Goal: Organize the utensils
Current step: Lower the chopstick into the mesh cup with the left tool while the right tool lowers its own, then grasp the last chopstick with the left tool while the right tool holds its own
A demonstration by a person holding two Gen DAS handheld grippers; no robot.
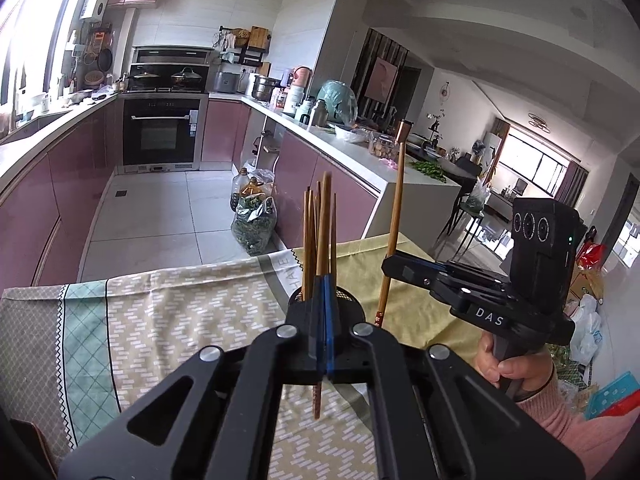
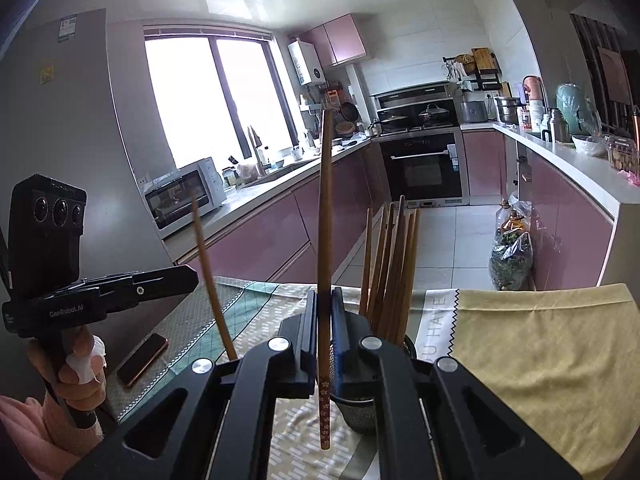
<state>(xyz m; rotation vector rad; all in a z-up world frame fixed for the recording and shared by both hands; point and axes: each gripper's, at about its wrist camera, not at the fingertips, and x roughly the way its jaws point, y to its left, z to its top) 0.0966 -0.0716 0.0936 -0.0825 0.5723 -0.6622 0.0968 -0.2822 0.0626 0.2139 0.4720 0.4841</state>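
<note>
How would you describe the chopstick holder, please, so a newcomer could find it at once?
Start at the patterned tablecloth covering the table. Near its middle stands a dark metal mesh cup, the holder. It alone stands upright, packed with brown chopsticks; the phone nearby lies flat.

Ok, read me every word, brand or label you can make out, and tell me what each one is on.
"DAS": right gripper body.
"GenRobot.AI": left gripper body.
"HAVE", cut off as "U HAVE" in the right wrist view: printed tablecloth.
Too small to read: stickers on the fridge, label on the oven, panel of the wall-mounted water heater.
</note>
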